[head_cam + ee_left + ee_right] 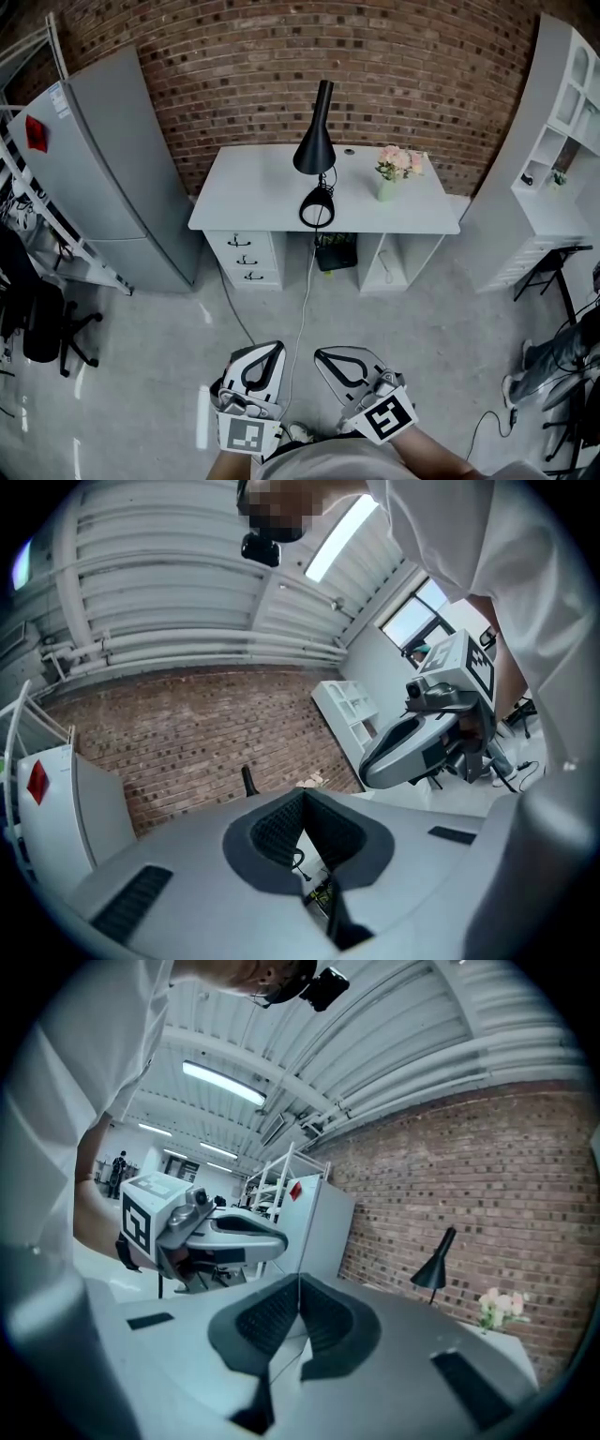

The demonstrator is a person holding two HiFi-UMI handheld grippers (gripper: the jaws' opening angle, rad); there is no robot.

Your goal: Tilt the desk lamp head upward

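Note:
A black desk lamp [315,141] stands on the white desk [253,202] against the brick wall. Its cone head points down and its ring base [317,208] sits near the desk's front edge. In the right gripper view the lamp [434,1265] shows small and far off; in the left gripper view only the lamp's stem top [248,782] rises above the jaws. My left gripper [277,346] and right gripper [320,355] hang side by side over the floor, close to my body and well short of the desk. Both are shut with nothing between the jaws.
A vase of pink flowers [394,171] stands on the desk right of the lamp. The lamp's cord [302,300] trails across the floor towards me. A grey cabinet [112,169] is on the left, a white shelf unit [562,122] on the right, and a black chair [42,319] at far left.

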